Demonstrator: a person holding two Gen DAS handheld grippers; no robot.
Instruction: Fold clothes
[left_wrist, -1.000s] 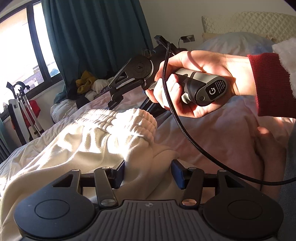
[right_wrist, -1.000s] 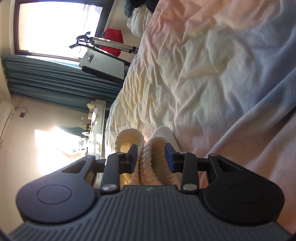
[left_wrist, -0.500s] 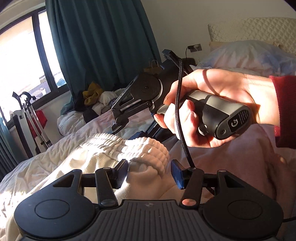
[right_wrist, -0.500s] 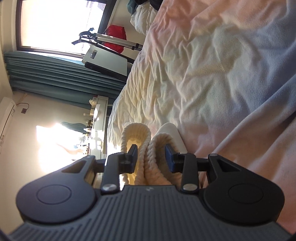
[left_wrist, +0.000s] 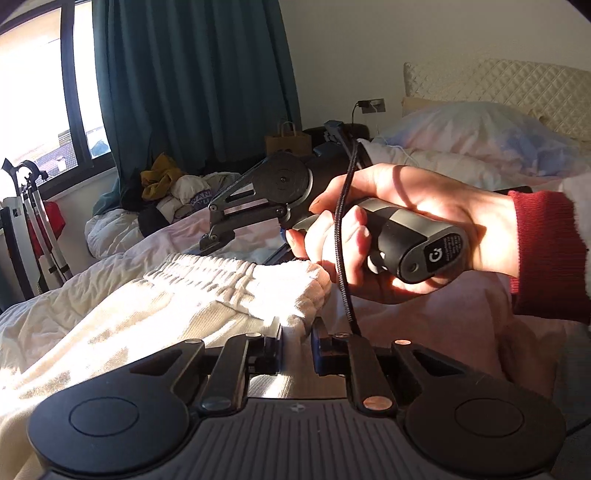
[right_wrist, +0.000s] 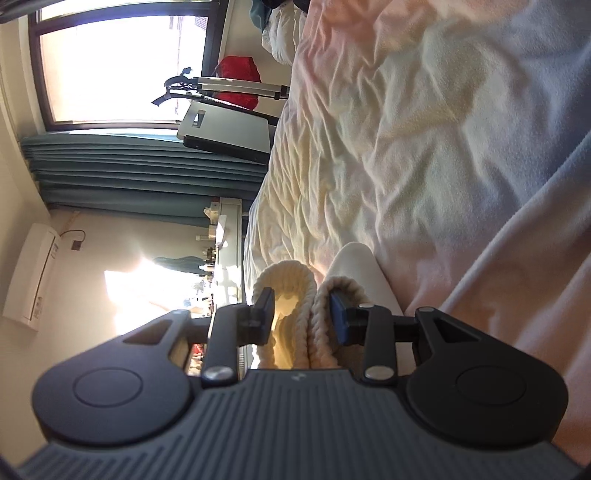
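A brown paper bag (left_wrist: 287, 138) was seen standing against the far wall beside the teal curtain (left_wrist: 192, 81); its contents could not be made out. The cream trousers (left_wrist: 159, 302) were spread over the bed (right_wrist: 424, 122), their gathered waistband (left_wrist: 236, 275) raised at the near end.

The left gripper (left_wrist: 297, 350) was held low and level, its fingers (left_wrist: 273, 352) closed to a narrow gap on a fold of cloth just below the waistband. The right gripper (right_wrist: 302, 314) was rolled onto its side, so the room appeared turned in its view, and its fingers (right_wrist: 338, 314) were pressed on 2 bunched ridges of the waistband (right_wrist: 295, 295). In the left wrist view the right hand (left_wrist: 402, 229) was seen wrapped round the gripper's grey handle, a red cuff (left_wrist: 543, 251) at the wrist and a braided cable (left_wrist: 341, 236) hanging across the knuckles.

Compared with 1 second before, the left fingers had been drawn from wide apart to nearly together on the cloth, and the waistband had been lifted higher off the bed. The right fingers had been kept on the waistband throughout.
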